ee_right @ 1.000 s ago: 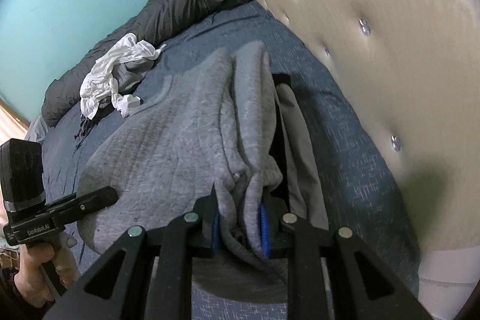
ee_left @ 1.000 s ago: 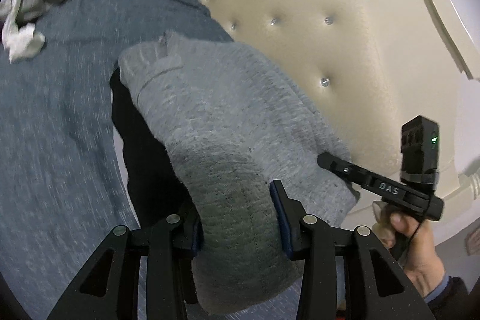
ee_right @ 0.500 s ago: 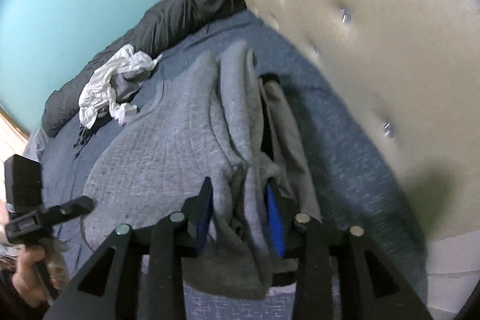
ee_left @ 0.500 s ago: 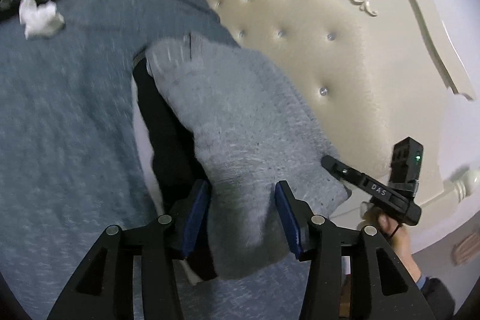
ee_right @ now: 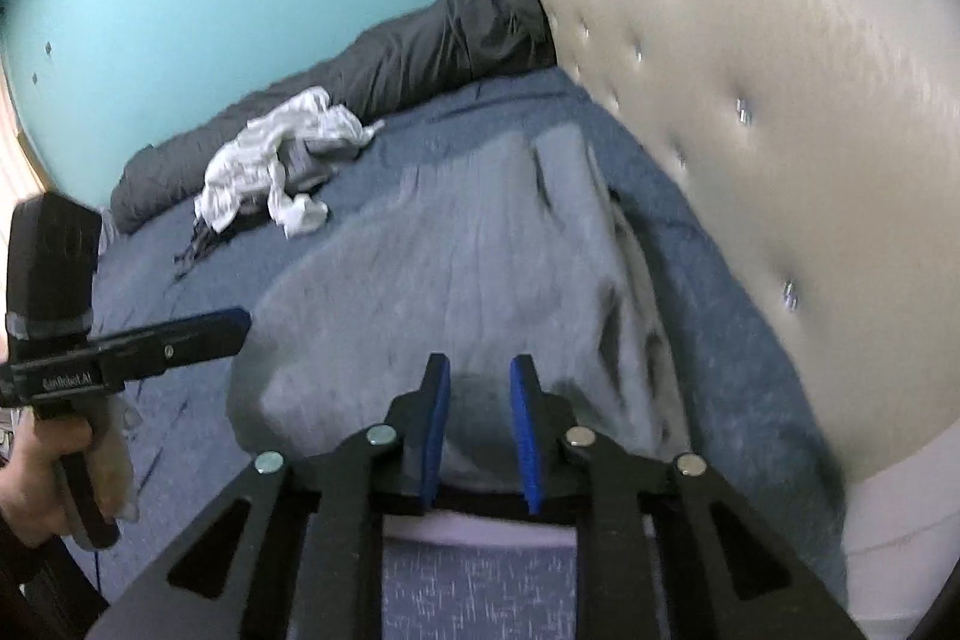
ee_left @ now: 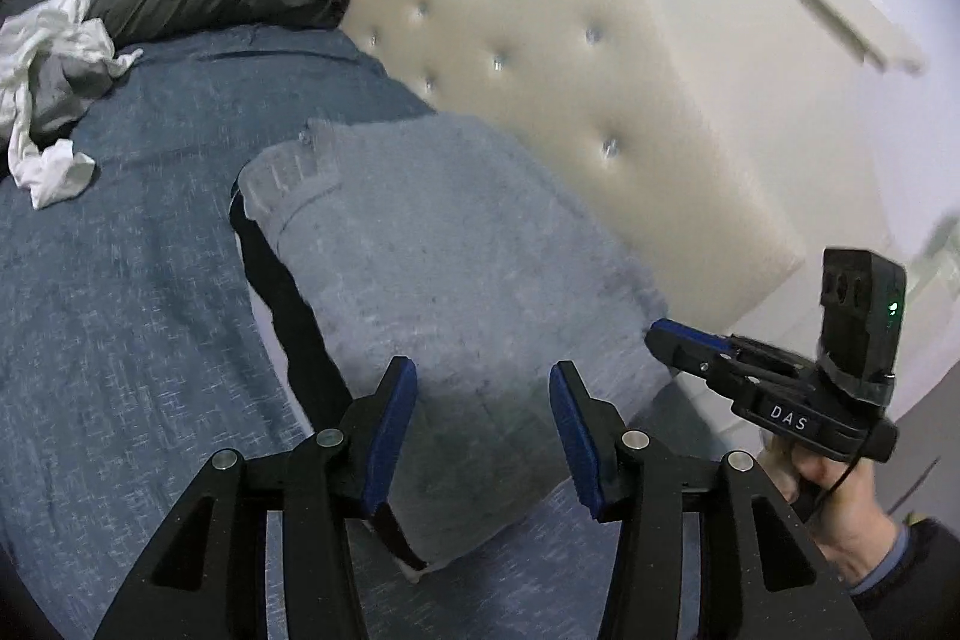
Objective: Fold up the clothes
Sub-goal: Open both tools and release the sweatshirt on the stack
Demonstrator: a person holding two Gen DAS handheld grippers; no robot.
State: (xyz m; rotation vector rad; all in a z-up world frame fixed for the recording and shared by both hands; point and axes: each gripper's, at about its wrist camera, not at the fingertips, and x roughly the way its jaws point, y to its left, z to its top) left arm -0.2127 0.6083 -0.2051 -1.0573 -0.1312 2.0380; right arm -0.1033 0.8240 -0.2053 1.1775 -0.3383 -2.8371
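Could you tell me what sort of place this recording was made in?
Most likely a bedroom: a bed with a blue bedspread, a tufted cream headboard, and a grey garment lying on it.

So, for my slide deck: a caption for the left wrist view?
Left gripper open over the folded grey sweater on the blue bedspread.

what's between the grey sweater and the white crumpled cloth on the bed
Only bare blue bedspread between the grey sweater and the white cloth, clearest in the right wrist view.
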